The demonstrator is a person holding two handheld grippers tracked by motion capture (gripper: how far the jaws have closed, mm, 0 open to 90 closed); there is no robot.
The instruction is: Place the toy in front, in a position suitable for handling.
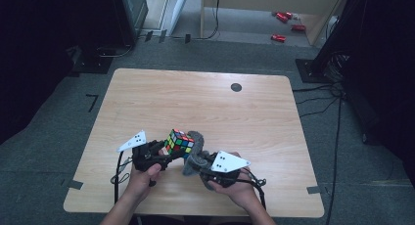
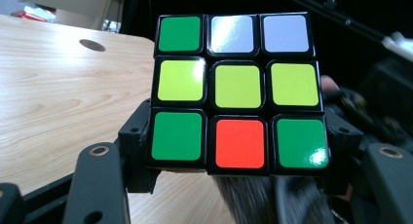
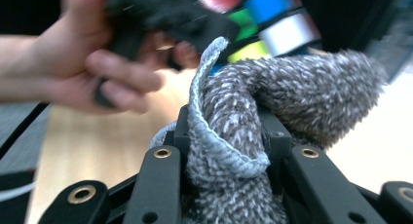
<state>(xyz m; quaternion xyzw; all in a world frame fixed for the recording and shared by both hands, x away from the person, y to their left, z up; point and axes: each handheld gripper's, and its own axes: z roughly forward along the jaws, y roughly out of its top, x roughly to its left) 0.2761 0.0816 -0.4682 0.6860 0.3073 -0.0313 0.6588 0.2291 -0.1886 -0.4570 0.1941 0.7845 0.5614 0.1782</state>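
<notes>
A multicoloured puzzle cube (image 1: 179, 142) is held above the wooden table (image 1: 147, 98), with my left gripper (image 1: 164, 149) shut on it. Seen along the left gripper's jaws, the cube (image 2: 237, 90) shows green, white, yellow and red squares, its bottom row pinched between the two black jaws. My right gripper (image 1: 203, 162) is shut on a grey fuzzy cloth (image 1: 195, 149), which touches the cube's right side. From the right gripper's camera, the cloth (image 3: 253, 112) bunches up between the jaws, with the cube (image 3: 265, 19) blurred just behind it.
A small dark round hole (image 1: 236, 87) sits in the table near its far edge. Grey carpet surrounds the table. Red objects (image 1: 286, 24) lie on the floor at the back right, and black stands and cables (image 1: 337, 88) run along the right.
</notes>
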